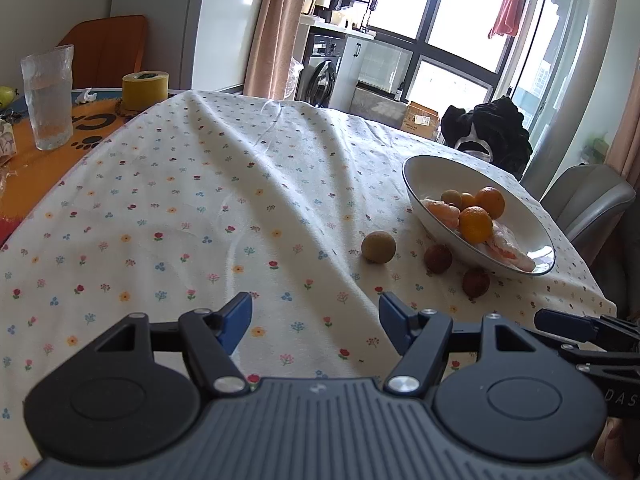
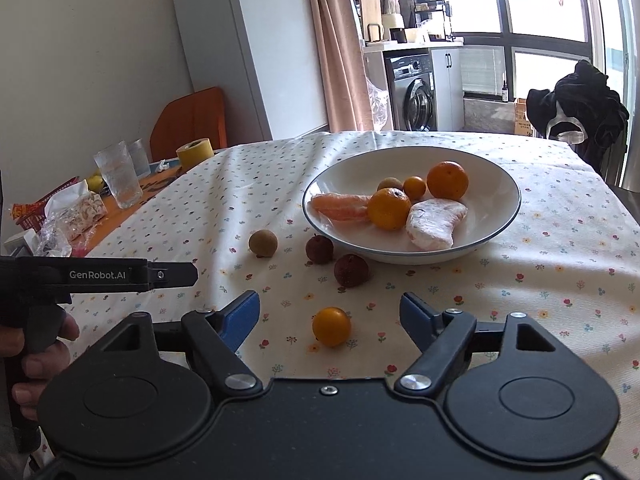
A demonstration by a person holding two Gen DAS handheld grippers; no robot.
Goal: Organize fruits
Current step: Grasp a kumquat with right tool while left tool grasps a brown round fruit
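A white bowl (image 2: 496, 216) on the floral tablecloth holds oranges (image 2: 389, 208), a kumquat, a longan and peeled citrus pieces (image 2: 434, 225); it also shows in the left wrist view (image 1: 424, 172). On the cloth before it lie a tan longan (image 2: 263, 243), two dark red lychees (image 2: 351, 270) and a small orange kumquat (image 2: 331, 326). My right gripper (image 2: 330, 312) is open, with the kumquat lying between its fingertips. My left gripper (image 1: 316, 316) is open and empty over bare cloth, left of the longan (image 1: 378, 246) and the lychees (image 1: 438, 258).
At the table's left side stand a water glass (image 1: 48, 98), a yellow tape roll (image 1: 145, 87) and snack wrappers (image 2: 76, 212). A chair with black clothes (image 2: 576, 108) stands behind the table, a grey chair (image 1: 588, 200) at the right.
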